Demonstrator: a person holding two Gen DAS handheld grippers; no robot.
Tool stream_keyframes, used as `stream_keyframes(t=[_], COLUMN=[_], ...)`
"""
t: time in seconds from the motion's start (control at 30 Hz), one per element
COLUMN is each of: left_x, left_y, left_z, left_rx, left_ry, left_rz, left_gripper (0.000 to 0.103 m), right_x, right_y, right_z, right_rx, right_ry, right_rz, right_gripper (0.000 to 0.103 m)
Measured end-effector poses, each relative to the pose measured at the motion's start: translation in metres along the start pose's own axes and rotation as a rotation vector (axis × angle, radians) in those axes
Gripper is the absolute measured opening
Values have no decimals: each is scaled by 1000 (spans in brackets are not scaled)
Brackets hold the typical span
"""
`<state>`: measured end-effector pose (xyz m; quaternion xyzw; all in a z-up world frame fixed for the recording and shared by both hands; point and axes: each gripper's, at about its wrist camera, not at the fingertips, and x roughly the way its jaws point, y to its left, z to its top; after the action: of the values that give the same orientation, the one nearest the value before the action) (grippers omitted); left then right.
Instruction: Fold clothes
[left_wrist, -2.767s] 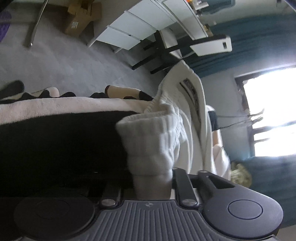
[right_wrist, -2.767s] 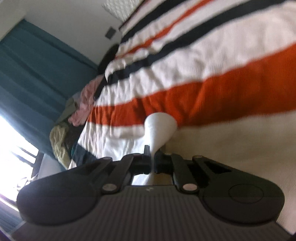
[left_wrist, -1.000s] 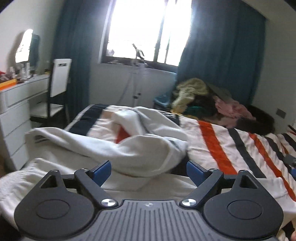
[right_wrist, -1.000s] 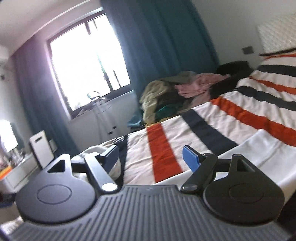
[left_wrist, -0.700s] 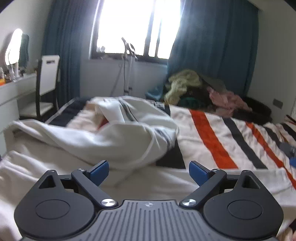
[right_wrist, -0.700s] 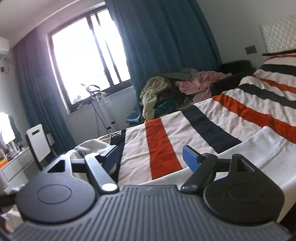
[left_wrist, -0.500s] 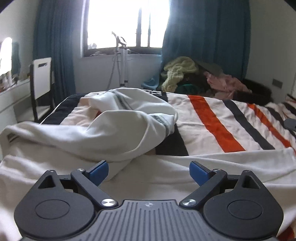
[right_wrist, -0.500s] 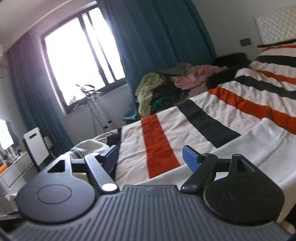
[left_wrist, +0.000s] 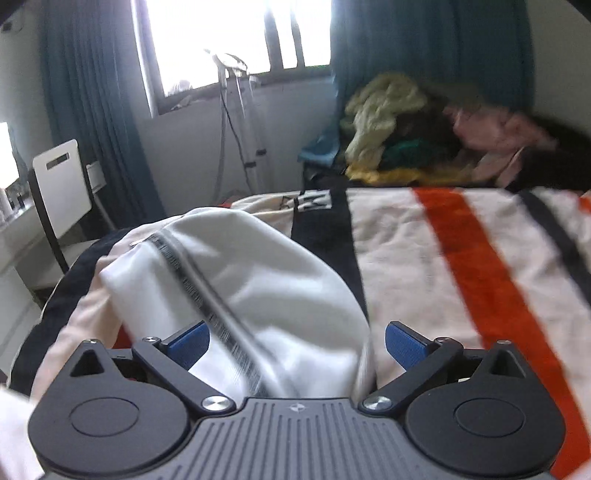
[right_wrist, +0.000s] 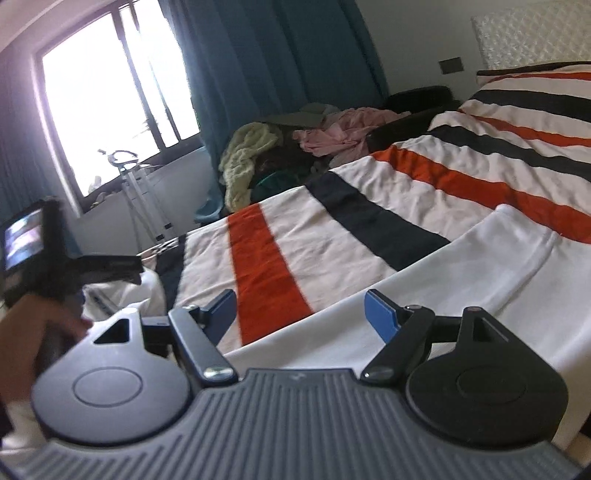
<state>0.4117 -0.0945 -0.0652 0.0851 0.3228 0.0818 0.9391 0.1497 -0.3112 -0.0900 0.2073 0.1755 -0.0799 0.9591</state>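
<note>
One white garment (left_wrist: 258, 295) bulges between opening left tool (left_wrist: 297, 341) pads

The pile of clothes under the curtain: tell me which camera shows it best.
The right wrist view. There the pile of clothes is fairly sharp: a yellow-green knit, pink fabric and a dark garment can be told apart beyond the striped bed. The left wrist view shows the same pile, but smeared by motion blur.

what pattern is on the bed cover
Cream bed cover with broad orange and black stripes, clearest in the right wrist view.
</note>
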Motion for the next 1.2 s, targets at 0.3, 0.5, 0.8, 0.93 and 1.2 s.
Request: stream_keyframes(t=[0.3, 0.5, 0.8, 0.93, 1.2], left_x=[106, 101, -57, -139, -177], left_y=[-71, -62, -57, -76, -59], left_z=[27, 24, 53, 50, 3], left_rx=[93, 44, 80, 167, 175], left_ry=[118, 112, -190, -280, -223], left_rz=[101, 114, -262, -490, -639], left_gripper=[79, 5, 3, 4, 55], right_x=[38, 42, 15, -4, -20], right_y=[-16, -23, -30, -39, -65], right_z=[-3, -3, 8, 18, 24], right_rx=[48, 79, 70, 99, 169], right_ry=[-43, -47, -143, -208, -273], right_rz=[-67, -79, -131, -174, -261], right_gripper=[79, 79, 79, 79, 79])
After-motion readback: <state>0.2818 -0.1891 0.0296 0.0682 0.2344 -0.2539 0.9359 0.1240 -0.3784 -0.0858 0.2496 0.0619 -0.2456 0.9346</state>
